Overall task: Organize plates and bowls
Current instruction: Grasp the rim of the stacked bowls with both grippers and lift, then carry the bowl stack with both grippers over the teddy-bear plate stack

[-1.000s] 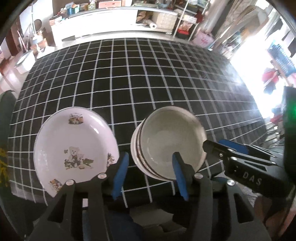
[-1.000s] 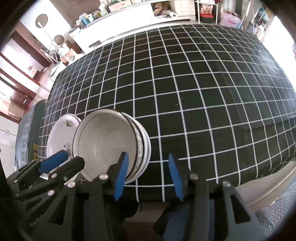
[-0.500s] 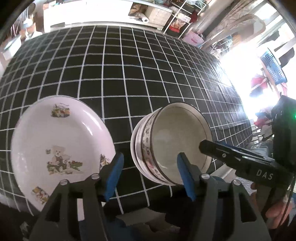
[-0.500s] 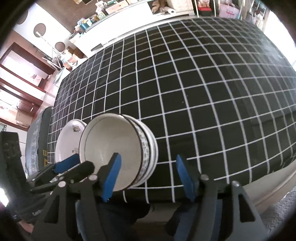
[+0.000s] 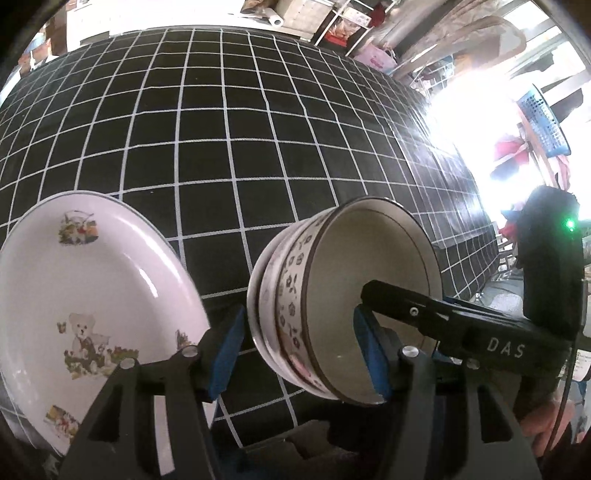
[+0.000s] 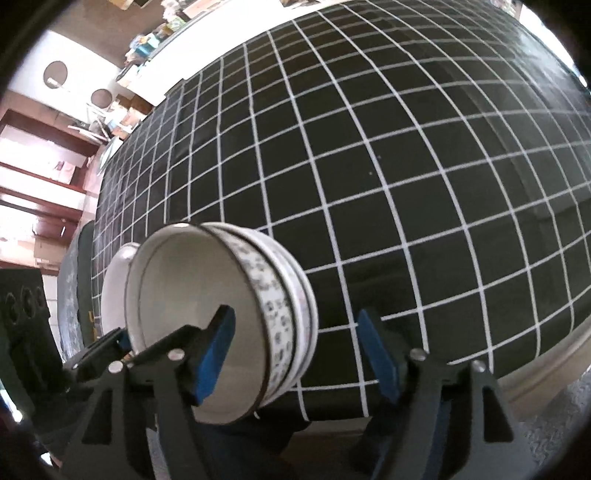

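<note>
A stack of nested bowls (image 5: 332,295) with a floral band sits near the front edge of the black checked table (image 5: 221,129); it also shows in the right wrist view (image 6: 221,314). My left gripper (image 5: 299,354) is open and straddles the near left wall of the stack, right pad inside the top bowl. My right gripper (image 6: 299,354) is open and straddles the near right wall, left pad inside the bowl. A white plate with a teddy bear print (image 5: 85,302) lies to the left of the bowls; its rim shows in the right wrist view (image 6: 114,288).
The table's front edge (image 6: 517,376) runs just under both grippers. The far part of the checked cloth (image 6: 369,147) is bare. Shelves and white cabinets (image 5: 166,14) stand beyond the far edge. Bright window light (image 5: 472,122) washes out the right side.
Both grippers have moved forward and lower onto the bowl stack, each now with one pad inside the top bowl. The bowls and plate look larger and closer.
</note>
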A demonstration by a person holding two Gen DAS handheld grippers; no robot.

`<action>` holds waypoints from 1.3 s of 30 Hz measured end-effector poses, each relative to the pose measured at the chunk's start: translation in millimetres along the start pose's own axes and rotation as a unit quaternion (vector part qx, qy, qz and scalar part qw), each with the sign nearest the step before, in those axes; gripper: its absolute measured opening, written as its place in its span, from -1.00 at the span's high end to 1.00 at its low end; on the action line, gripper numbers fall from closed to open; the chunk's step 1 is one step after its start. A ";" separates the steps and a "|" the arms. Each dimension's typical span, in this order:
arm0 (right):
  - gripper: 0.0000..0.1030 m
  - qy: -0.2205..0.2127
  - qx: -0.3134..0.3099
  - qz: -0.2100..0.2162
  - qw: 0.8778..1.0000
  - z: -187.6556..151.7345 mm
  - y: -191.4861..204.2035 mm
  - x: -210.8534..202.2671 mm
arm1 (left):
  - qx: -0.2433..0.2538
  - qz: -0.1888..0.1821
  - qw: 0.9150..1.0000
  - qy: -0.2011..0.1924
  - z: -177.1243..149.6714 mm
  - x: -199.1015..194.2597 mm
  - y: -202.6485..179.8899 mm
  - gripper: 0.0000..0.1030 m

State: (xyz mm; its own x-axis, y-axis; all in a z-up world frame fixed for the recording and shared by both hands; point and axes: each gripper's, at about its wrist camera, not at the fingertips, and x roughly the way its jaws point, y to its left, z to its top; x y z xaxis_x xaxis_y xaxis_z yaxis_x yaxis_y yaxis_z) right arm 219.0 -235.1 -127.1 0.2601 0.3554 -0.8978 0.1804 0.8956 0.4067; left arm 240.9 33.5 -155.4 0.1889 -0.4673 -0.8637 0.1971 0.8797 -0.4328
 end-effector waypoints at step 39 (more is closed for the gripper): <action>-0.29 0.022 0.028 0.054 0.998 7.0 -7.2 11.2 | 0.057 0.068 0.996 0.025 22.8 64.1 -63.7 -0.42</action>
State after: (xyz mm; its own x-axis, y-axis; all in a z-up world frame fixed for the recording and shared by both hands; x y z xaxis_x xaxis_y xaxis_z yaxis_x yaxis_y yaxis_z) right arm 227.2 -239.4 -138.9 0.2394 0.4614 -0.8543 0.2074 0.8352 0.5093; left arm 262.4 -54.6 -177.4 0.1734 -0.3376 -0.9252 0.2812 0.9173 -0.2820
